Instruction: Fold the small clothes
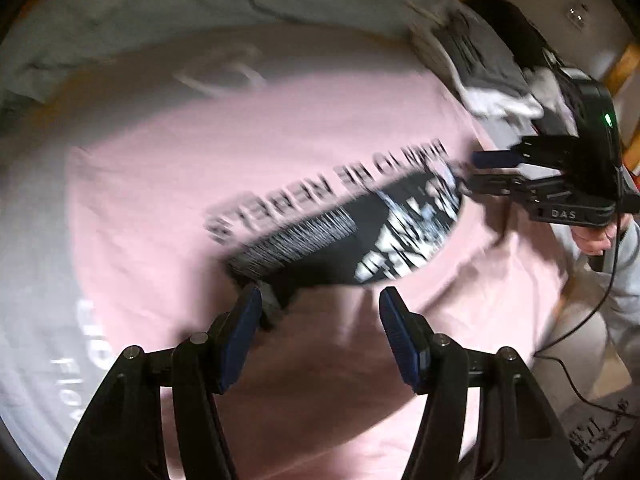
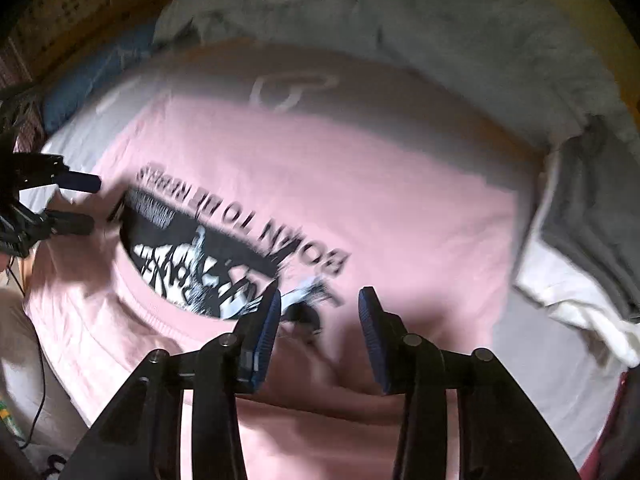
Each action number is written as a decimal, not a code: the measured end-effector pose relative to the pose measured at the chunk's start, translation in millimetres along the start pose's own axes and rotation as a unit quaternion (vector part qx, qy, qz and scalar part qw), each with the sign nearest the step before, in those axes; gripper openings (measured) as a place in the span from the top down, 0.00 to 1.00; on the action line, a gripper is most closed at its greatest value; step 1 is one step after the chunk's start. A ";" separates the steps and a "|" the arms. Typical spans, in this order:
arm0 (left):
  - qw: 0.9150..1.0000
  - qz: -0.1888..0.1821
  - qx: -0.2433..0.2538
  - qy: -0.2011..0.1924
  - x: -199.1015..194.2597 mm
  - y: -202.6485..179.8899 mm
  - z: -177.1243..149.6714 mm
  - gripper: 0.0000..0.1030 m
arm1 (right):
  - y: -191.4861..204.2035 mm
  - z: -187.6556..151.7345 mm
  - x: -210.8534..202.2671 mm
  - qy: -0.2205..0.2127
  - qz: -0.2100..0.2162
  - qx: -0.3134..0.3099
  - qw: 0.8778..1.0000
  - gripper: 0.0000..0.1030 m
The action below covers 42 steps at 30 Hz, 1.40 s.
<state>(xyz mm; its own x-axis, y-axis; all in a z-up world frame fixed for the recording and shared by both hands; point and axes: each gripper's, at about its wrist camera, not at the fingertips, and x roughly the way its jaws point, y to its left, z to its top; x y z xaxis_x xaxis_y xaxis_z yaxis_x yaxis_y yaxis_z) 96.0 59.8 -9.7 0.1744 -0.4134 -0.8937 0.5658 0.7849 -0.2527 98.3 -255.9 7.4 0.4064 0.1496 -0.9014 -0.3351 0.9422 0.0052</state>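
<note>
Your left gripper (image 1: 316, 312) hangs over the pink T-shirt (image 1: 168, 200) with its jaws apart and nothing between the blue pads; the cloth lies below them, filling the middle of the left wrist frame. Your right gripper (image 2: 318, 312) is likewise spread above the same T-shirt (image 2: 400, 208), pads clear of the fabric, which fills the centre and lower part of its frame.

Both frames are smeared by motion, so the black lettering (image 2: 248, 228) cannot be read in full, and whether either gripper's tips brush the cloth cannot be told. The shirt's lower edge is cut off behind the gripper bodies.

The shirt is pale pink, spread fairly flat on a grey sheet (image 1: 36, 320), with a dark oval print (image 1: 360, 236) with white marks near the lower fold. Folded grey and white clothes (image 2: 580, 240) lie at the right of the right wrist frame.
</note>
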 end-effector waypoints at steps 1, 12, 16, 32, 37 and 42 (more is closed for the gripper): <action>1.000 -0.007 0.000 0.010 3.1 -3.6 -1.4 0.45 | 3.2 0.2 5.9 0.014 0.016 0.006 1.000 0.63; 0.999 -0.025 0.015 -0.013 -9.8 -13.2 2.7 0.92 | 25.5 -14.8 13.3 0.012 0.013 -0.001 1.000 0.95; 0.996 -0.009 0.000 -0.088 -25.6 -3.4 13.2 0.91 | 20.2 -6.7 -4.0 -0.052 0.013 0.012 0.998 0.95; 0.984 0.014 -0.083 -0.156 -58.9 41.6 -1.1 0.59 | -21.3 -2.5 -17.1 -0.142 -0.089 0.082 0.982 0.90; 0.978 -0.007 -0.140 -0.155 -72.5 63.7 -32.2 0.59 | -60.0 -29.2 -54.3 -0.162 -0.061 0.185 0.967 0.90; 0.987 0.061 -0.069 -0.132 -62.5 29.5 -58.6 0.59 | -93.5 -80.1 -64.2 -0.155 -0.010 0.306 0.939 0.81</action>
<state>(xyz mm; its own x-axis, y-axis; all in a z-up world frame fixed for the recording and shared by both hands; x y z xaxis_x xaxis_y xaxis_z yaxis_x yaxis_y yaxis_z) 54.6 135.8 17.0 0.4485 -0.4040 -0.7972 0.4156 0.8840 -0.2142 35.4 -377.6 30.2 0.6677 0.1198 -0.7348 0.1889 0.9274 0.3229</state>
